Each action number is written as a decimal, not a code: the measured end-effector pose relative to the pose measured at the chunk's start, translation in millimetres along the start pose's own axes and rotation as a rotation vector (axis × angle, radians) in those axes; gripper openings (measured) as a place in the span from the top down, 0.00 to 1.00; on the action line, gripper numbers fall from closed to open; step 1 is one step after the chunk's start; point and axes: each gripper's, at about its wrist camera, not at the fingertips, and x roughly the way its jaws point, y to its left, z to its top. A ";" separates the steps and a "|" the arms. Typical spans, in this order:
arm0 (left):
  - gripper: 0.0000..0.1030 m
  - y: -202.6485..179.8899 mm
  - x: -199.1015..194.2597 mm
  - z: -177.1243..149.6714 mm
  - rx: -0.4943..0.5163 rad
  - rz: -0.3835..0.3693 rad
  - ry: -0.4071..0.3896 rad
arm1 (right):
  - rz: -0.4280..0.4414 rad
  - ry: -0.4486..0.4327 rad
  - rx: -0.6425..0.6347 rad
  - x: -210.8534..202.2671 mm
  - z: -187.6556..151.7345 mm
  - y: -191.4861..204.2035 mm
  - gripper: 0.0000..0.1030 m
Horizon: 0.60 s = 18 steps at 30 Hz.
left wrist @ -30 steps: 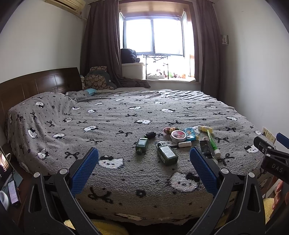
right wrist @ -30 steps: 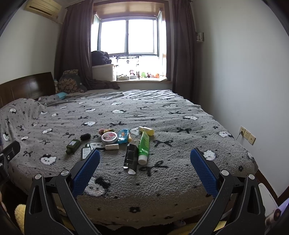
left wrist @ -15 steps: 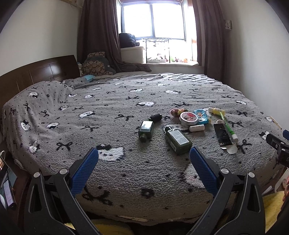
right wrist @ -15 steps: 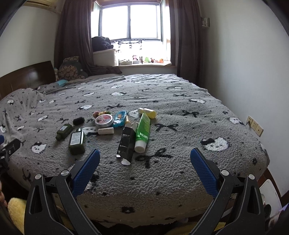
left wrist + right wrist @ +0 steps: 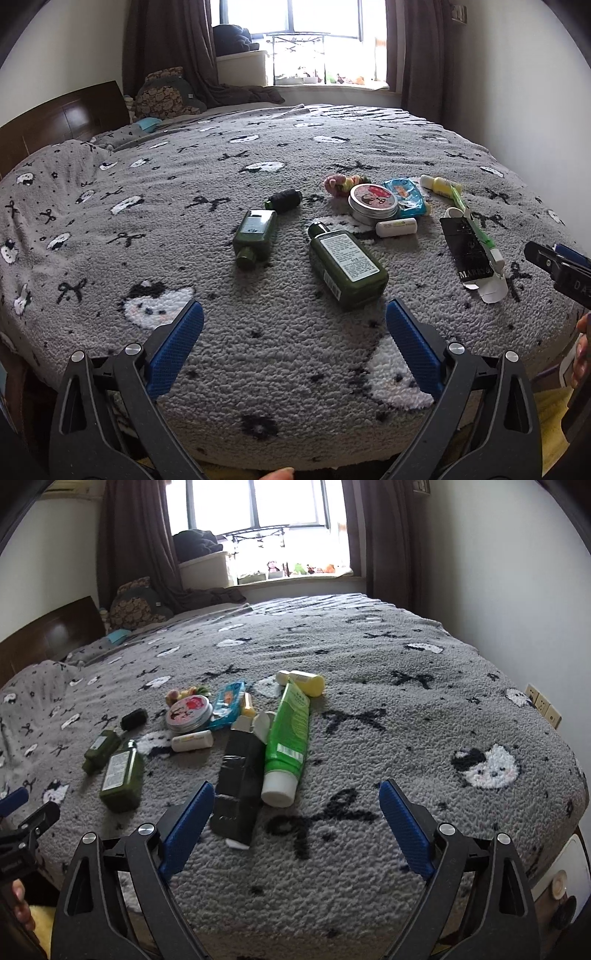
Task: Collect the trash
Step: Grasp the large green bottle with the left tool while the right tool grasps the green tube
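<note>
Left fingers [image 5: 293, 343]: mine, spread wide, nothing between them, hovering over the near part of the bed [image 5: 184, 177].
Small green bottle [image 5: 255, 234]: ahead and a little left of my left fingers, cap toward me, long axis running away from me.
Large green bottle [image 5: 347, 264]: closest thing to my left fingers, just ahead and slightly right; it lies slanted, base near me, neck pointing away to the left.
Round tin [image 5: 373, 203]: farther back, touching a blue wrapper [image 5: 404, 194], with a small white tube [image 5: 395, 227] just in front.
Black box [image 5: 240, 775]: just ahead of my right fingers' left pad, long axis nearly toward me, open flap at the near end.
Green tube [image 5: 290, 734]: lies against the black box on its right, white cap toward me.
Right fingers [image 5: 297, 823]: mine, wide but closing, nothing between them yet.
Nearer hand: I judge the right for the box and tube, the left for the bottles.
Open room: bare blanket to the right of the tube; the bed's edge is close under both fingers, so little room to pull things toward me.
</note>
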 end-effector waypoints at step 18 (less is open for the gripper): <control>0.26 -34.0 107.1 24.7 -0.063 -0.044 0.177 | 0.052 0.155 -0.002 101.9 20.2 2.9 0.45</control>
